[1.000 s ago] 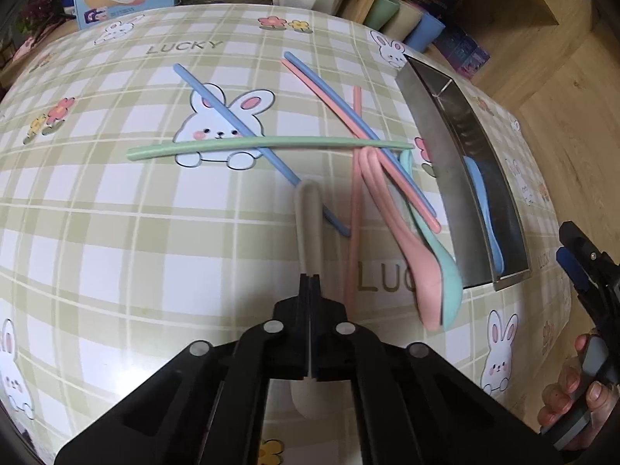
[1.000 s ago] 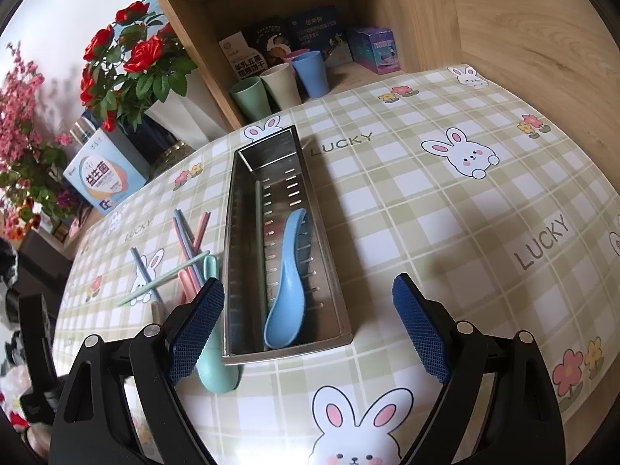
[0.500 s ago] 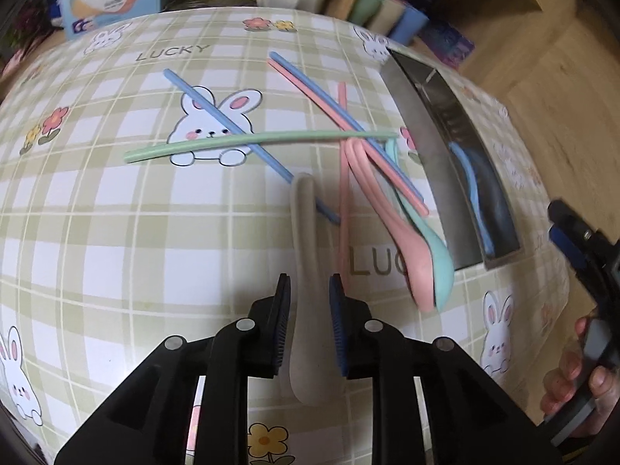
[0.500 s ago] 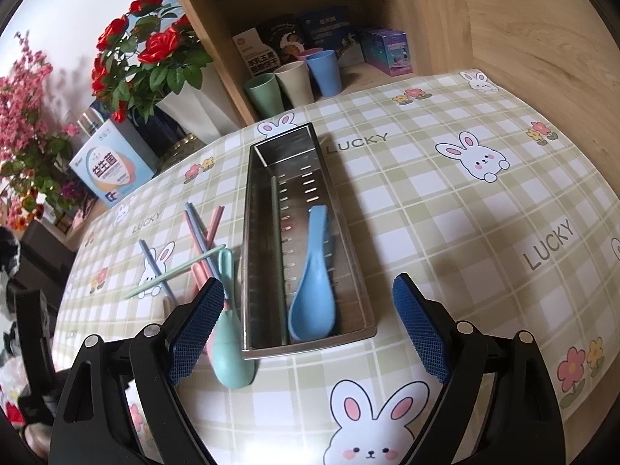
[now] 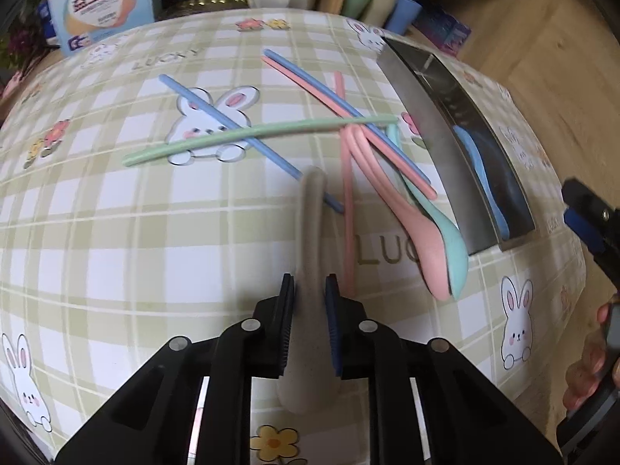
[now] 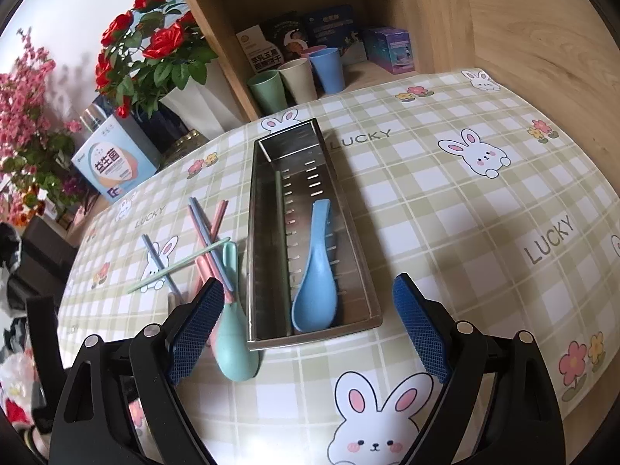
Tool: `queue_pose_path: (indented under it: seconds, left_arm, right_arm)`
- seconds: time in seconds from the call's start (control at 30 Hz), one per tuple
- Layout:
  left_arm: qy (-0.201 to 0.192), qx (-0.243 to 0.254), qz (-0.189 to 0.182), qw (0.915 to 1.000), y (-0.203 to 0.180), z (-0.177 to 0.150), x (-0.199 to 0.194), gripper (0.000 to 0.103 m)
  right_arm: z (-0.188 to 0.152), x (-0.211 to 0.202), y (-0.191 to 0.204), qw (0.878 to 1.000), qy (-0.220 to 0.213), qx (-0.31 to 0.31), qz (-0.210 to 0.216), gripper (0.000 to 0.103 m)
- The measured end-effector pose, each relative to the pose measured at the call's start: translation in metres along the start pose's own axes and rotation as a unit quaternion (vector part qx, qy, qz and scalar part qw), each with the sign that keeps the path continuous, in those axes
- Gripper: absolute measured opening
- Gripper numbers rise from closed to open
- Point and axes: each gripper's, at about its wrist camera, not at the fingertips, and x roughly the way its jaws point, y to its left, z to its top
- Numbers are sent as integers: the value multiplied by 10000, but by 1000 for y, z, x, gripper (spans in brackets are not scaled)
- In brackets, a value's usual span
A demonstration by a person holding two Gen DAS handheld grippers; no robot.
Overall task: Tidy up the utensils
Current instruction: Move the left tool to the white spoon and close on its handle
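A beige spoon [image 5: 312,232] lies on the checked tablecloth with its handle pointing away from me. My left gripper [image 5: 309,290] has its jaws closing around the spoon's neck, and both pads sit against its sides. A pink spoon [image 5: 410,228] and a teal spoon [image 5: 453,248] lie side by side right of it, among green [image 5: 252,133], blue [image 5: 217,116] and pink chopsticks. The metal tray [image 6: 263,232] holds a blue spoon [image 6: 316,283] and a green chopstick [image 6: 281,224]. My right gripper [image 6: 308,333] hovers wide open over the tray's near end, holding nothing.
Three cups [image 6: 296,79] stand in a wooden shelf behind the tray, with boxes beside them. A vase of red flowers [image 6: 155,50] and a blue-white box [image 6: 112,162] sit at the table's far left. A person's hand [image 5: 589,364] holds the right gripper at the table's edge.
The left jaws were shut above the beige spoon, then opened and came down on either side of its neck, and now sit narrower against it. The right gripper has barely moved.
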Motion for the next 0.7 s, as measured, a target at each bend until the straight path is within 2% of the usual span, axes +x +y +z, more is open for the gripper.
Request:
queue_pose_path:
  seconds: [0.03, 0.1, 0.33, 0.47, 0.53, 0.6, 0.7]
  left_arm:
    - [-45, -32, 26, 10000, 2, 1, -2, 12]
    - [-134, -117, 148, 9997, 11, 5, -6, 0]
    - [-95, -609, 354, 9975, 53, 1, -5, 0]
    - [-213, -810, 238, 9962, 66, 0, -17, 0]
    - [-325, -704, 85, 9970, 61, 2, -26, 1]
    - [-391, -485, 10, 9981, 49, 3, -31, 13]
    - [-336, -225, -174, 9990, 33, 0, -29, 19]
  right_arm:
    - [0, 0, 0, 10000, 0, 2, 0, 86]
    - [-1, 0, 1, 10000, -4, -1, -6, 86]
    - [-2, -1, 6, 10000, 17, -48, 16, 86]
    - [-4, 0, 11, 9999, 48, -105, 37, 86]
    - [-5, 1, 15, 9999, 66, -137, 44, 86]
    - [-5, 2, 17, 9998, 75, -159, 45, 86]
    - [-6, 0, 18, 9998, 68, -177, 53, 86]
